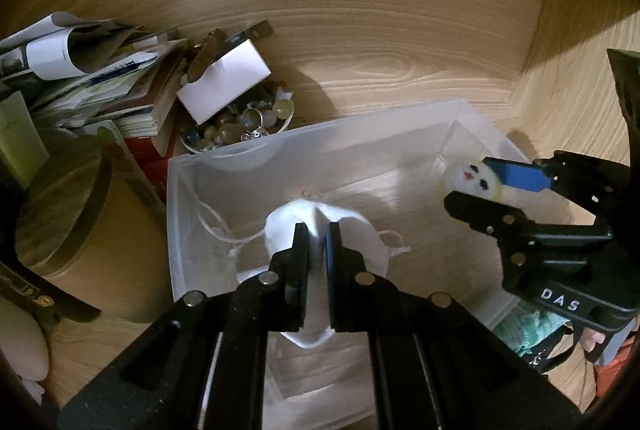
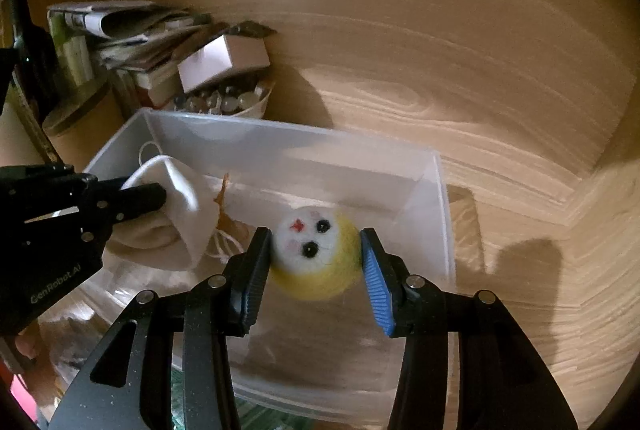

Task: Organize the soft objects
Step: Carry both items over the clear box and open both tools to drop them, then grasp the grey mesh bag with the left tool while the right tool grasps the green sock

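Your left gripper [image 1: 316,230] clamps white pouch [image 1: 288,226]; right gripper [image 2: 316,254] half-open, apparently touching chick toy [image 2: 316,254] (blurred). Release over bin [image 2: 440,198] rim, it bounces out.

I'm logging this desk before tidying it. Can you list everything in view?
cloth pouch: one, white with drawstrings, over the bin's left part, pinched in the left claw.
felt chick ball: one, yellow with a white face, over the bin's right part, between the right claw's fingers.
storage bin: one, clear plastic, centre of the wooden desk.
bead bowl: one, white, full of mixed beads, behind the bin.
small box: one, white, on top of the bowl.
paper stack: one heap, mixed colours, back left.
round container: one, tan with a dark lid, left of the bin.
left claw: black, shut.
right claw: black, blue pads.
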The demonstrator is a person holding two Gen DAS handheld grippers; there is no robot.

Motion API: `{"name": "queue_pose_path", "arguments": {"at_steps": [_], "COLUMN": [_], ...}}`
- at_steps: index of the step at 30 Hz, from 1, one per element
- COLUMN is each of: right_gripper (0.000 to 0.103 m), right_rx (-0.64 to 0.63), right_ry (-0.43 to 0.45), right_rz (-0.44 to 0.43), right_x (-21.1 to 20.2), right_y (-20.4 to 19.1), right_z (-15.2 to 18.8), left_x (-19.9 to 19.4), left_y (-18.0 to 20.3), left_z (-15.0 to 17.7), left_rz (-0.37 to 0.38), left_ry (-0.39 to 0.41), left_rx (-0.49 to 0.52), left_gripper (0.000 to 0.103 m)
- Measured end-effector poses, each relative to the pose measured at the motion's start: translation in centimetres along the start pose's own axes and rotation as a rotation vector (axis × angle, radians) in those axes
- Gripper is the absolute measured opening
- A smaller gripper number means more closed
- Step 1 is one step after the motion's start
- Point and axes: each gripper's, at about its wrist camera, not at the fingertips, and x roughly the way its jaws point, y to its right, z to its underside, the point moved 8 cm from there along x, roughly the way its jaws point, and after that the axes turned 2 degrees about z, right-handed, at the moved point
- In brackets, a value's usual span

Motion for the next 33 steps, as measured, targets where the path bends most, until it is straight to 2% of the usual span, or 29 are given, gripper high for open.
{"name": "queue_pose_path", "arguments": {"at_steps": [4, 7, 9, 13, 16, 19, 21, 24, 28, 33], "right_gripper": [0.043, 0.044, 0.045, 0.059, 0.065, 0.07, 0.072, 0.077, 0.082, 0.082], "right_rx": [-0.008, -0.009, -0.007, -0.01, -0.016, -0.017, -0.014, -0.025, -0.048, -0.06], "right_ry": [-0.007, 0.001, 0.018, 0.081, 0.133, 0.186, 0.222, 0.264, 0.298, 0.288], "right_rz": [0.002, 0.0, 0.003, 0.01, 0.013, 0.008, -0.003, -0.011, -0.006, -0.011], "right_x": [-0.1, -0.6, -1.0, -3.0, -5.0, -7.3, -8.8, -10.6, -12.0, -11.9], "right_y": [-0.2, -0.3, -0.4, -0.6, -0.7, -1.0, -1.2, -1.7, -2.5, -3.0], "right_z": [-0.1, -0.3, -0.6, -1.3, -1.7, -2.0, -2.1, -2.0, -1.3, 0.5], "left_x": [0.1, -0.8, -1.5, -3.5, -5.7, -7.8, -9.3, -11.2, -12.3, -11.9], "left_y": [-0.2, -0.1, -0.1, -0.1, 0.0, -0.1, -0.3, -0.8, -1.3, -1.5], "left_z": [-0.4, -0.7, -1.0, -1.5, -1.7, -1.8, -1.7, -1.2, -0.1, 2.2], "left_rz": [0.005, 0.003, 0.011, 0.007, -0.011, -0.025, -0.026, -0.037, -0.047, -0.05], "left_ry": [0.002, 0.023, 0.041, 0.095, 0.149, 0.205, 0.237, 0.271, 0.287, 0.246], "left_rx": [-0.011, -0.007, -0.012, -0.011, 0.002, 0.005, -0.004, -0.021, -0.02, -0.021], "left_gripper": [0.012, 0.023, 0.035, 0.047, 0.057, 0.073, 0.088, 0.1, 0.101, 0.102]}}
